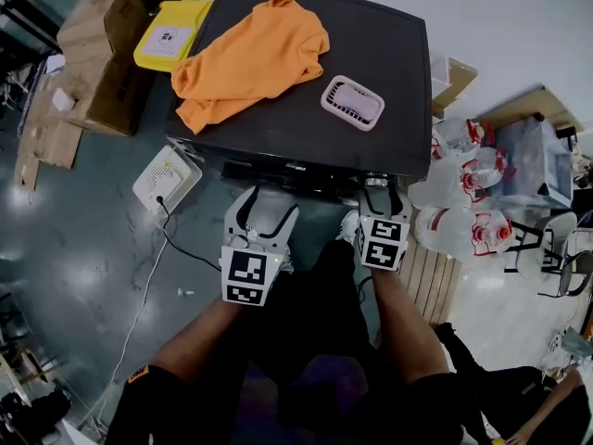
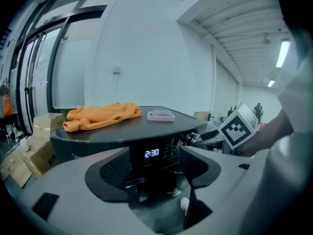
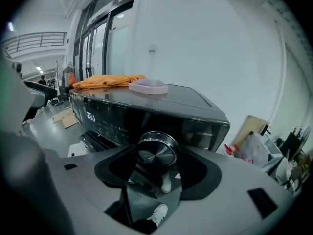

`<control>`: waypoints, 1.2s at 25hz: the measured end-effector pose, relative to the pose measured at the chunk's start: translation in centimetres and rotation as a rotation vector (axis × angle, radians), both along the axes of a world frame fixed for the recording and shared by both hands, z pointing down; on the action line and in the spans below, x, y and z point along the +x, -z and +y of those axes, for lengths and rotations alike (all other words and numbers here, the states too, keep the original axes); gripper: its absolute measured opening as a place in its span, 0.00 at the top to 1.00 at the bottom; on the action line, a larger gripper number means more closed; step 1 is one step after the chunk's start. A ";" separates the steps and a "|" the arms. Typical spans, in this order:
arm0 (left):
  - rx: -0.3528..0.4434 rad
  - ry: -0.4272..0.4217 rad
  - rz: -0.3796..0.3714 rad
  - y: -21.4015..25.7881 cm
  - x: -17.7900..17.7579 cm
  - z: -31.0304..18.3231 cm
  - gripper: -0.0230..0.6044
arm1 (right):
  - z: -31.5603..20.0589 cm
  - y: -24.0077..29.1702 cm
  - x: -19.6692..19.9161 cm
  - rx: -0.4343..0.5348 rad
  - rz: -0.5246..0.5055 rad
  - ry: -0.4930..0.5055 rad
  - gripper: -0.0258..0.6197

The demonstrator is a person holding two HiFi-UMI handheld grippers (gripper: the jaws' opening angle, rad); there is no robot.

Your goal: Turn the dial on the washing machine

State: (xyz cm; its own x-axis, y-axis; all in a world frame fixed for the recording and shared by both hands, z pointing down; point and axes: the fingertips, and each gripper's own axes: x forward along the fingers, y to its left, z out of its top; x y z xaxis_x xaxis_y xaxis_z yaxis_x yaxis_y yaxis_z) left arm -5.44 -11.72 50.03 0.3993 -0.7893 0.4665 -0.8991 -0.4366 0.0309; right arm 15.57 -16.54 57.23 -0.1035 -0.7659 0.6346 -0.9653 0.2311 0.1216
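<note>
The black washing machine stands in front of me, and its front panel shows a lit display. An orange shirt and a pink basket lie on its lid. My right gripper reaches the panel's right end. The round silver dial sits between its jaws, whose pads stand close on either side without visibly pressing it. My left gripper hangs open a little in front of the display, with nothing between its fingers. In the head view the right gripper and the left gripper are side by side at the machine's front edge.
Cardboard boxes and a yellow lid lie left of the machine. A white box with a cable sits on the floor at the front left. Large water bottles and a wooden pallet are on the right.
</note>
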 end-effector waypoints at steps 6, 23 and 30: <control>-0.005 0.008 0.008 -0.3 -0.2 0.2 0.48 | 0.0 -0.1 0.5 -0.020 -0.207 -0.042 0.55; -0.008 0.008 0.005 -0.2 0.4 0.1 0.48 | 0.1 0.2 -0.1 -0.021 -0.283 -0.032 0.49; -0.008 0.012 0.004 -0.2 0.3 0.2 0.48 | 0.0 -0.3 0.3 -0.029 -0.151 -0.047 0.54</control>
State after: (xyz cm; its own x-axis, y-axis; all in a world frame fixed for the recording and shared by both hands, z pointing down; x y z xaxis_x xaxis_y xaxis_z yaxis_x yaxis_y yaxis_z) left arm -5.15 -11.50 50.23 0.3918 -0.7903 0.4710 -0.9040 -0.4259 0.0375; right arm 15.90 -16.58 57.56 -0.1639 -0.7539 0.6362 -0.9819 0.1870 -0.0314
